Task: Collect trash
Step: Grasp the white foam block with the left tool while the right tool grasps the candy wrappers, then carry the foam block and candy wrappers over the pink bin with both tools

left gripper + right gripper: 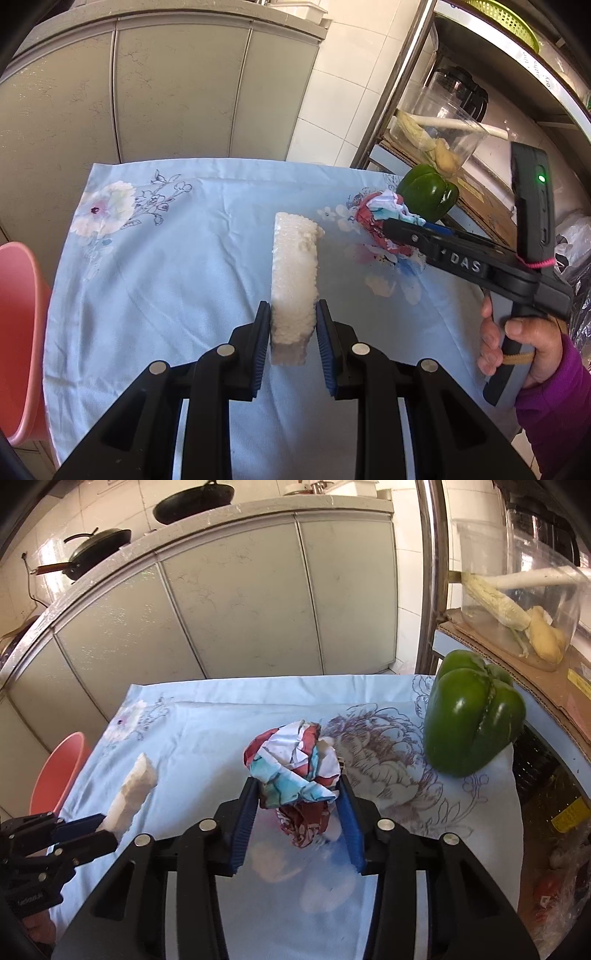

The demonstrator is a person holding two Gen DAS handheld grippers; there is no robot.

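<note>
Here, left fingers [292,325] gripping foam block [295,273], right fingers [300,808] pinching crumpled paper [295,768].

You get bright, even daylight, soft shadows on the tablecloth [155,258], window glare on the wall tiles [55,557], heavy fisheye bending, dark vignetted corners, slight blur.

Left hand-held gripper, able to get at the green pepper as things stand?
Probably not directly: the left hand-held gripper is shut on the foam block, and the right hand-held gripper with the crumpled paper sits before the green pepper.
</note>
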